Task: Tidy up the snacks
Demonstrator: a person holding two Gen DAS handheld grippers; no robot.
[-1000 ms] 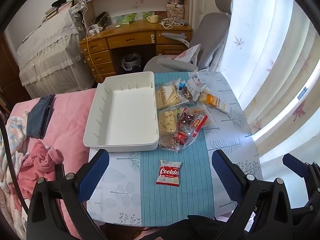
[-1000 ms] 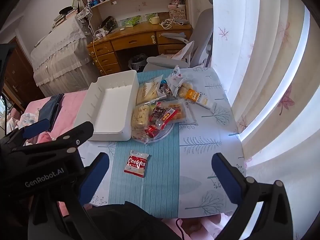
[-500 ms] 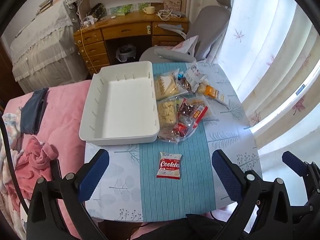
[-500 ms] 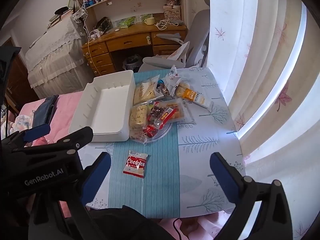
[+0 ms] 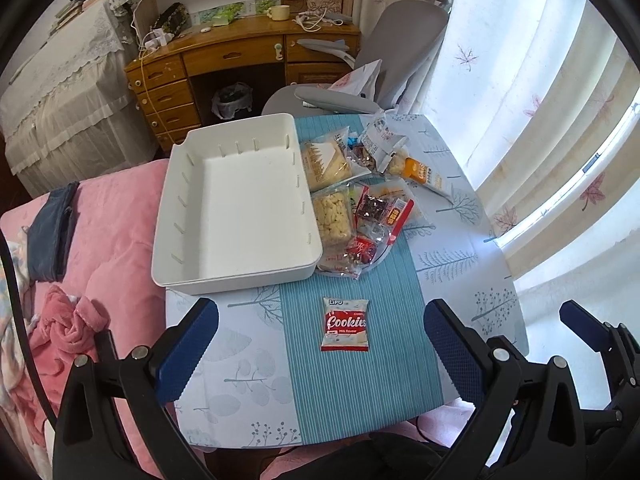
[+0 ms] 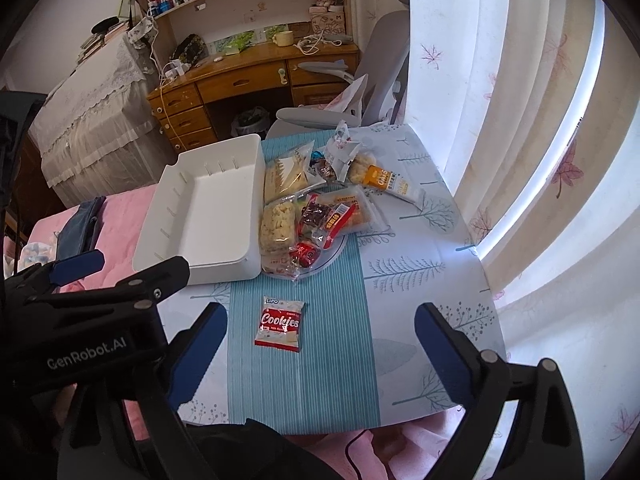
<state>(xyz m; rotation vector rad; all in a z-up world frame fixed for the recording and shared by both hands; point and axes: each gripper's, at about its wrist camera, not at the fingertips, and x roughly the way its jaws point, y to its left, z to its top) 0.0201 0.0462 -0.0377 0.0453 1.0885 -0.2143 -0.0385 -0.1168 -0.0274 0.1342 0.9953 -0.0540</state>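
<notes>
A red and white cookies packet lies alone on the teal runner near the table's front edge. Behind it, a pile of snack packets rests beside an empty white tray. My left gripper hovers open above the front edge with the cookies packet showing between its fingers, well below them. My right gripper is also open and holds nothing; the packet sits by its left finger. Each gripper appears at the edge of the other's view.
The small table stands against a pink bed on the left and a curtained window on the right. A grey office chair and a wooden desk stand behind it. Clothes lie on the bed.
Both grippers have come lower and closer to the table front, so the cookies packet and tray look larger. Both stay open. Nothing on the table has moved.
</notes>
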